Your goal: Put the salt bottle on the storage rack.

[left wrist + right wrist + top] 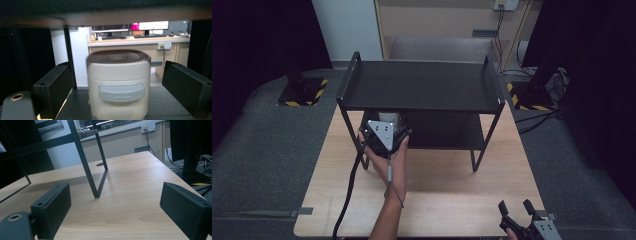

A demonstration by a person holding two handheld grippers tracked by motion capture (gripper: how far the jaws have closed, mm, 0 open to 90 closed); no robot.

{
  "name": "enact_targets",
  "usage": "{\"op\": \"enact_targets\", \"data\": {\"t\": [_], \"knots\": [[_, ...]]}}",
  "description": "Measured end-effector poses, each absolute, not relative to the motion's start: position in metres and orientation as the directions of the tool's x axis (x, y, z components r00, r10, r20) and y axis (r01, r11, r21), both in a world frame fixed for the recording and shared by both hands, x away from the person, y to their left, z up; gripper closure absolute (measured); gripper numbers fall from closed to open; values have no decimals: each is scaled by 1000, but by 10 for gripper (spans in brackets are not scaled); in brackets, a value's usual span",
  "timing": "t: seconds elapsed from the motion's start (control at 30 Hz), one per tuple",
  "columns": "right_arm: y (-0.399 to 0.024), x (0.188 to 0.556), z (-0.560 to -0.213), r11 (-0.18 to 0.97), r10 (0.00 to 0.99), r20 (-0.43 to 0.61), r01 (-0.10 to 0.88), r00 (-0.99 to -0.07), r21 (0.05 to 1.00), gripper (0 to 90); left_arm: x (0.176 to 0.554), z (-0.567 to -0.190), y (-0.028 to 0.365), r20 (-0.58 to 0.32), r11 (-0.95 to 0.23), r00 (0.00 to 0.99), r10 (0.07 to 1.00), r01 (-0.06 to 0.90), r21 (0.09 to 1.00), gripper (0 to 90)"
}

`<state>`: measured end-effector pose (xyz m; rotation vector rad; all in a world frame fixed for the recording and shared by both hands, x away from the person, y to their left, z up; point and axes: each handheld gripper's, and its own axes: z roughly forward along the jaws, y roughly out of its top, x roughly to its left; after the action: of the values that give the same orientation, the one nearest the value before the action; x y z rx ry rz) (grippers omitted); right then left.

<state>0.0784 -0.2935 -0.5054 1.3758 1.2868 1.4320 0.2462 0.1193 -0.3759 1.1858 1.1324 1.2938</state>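
A cream round container (118, 85) with a dark brown lid and a grey front tab stands on the lower level of a black two-tier rack (419, 85), at its left end. In the high view just its pale top (391, 118) peeks out from under the upper shelf. My left gripper (386, 123) reaches in under the shelf and is open, with one jaw on each side of the container and a gap at both sides. Far from it, my right gripper (515, 207) hovers open and empty over the table's front right corner.
The rack stands on a light wooden table (442, 195); its upper shelf hangs low over the left gripper. One thin black rack leg (96, 185) is ahead of the right gripper. Dark stands with hazard-striped bases (302, 92) flank the table on grey carpet.
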Motion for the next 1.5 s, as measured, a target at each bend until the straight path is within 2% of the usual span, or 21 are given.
{"op": "enact_targets", "data": {"t": [0.3,0.73,1.5], "knots": [[-290,77,-506,-201,967,216,115,-136,973,91,227,-380,128,38,-40,-17,999,-104,994,85],[-277,73,-507,-192,967,206,106,-149,976,88,187,-389,145,19,-14,39,999,-120,993,79],[-265,70,-502,-174,966,192,115,-172,978,87,160,-394,160,-24,34,90,996,-105,994,73]]}}
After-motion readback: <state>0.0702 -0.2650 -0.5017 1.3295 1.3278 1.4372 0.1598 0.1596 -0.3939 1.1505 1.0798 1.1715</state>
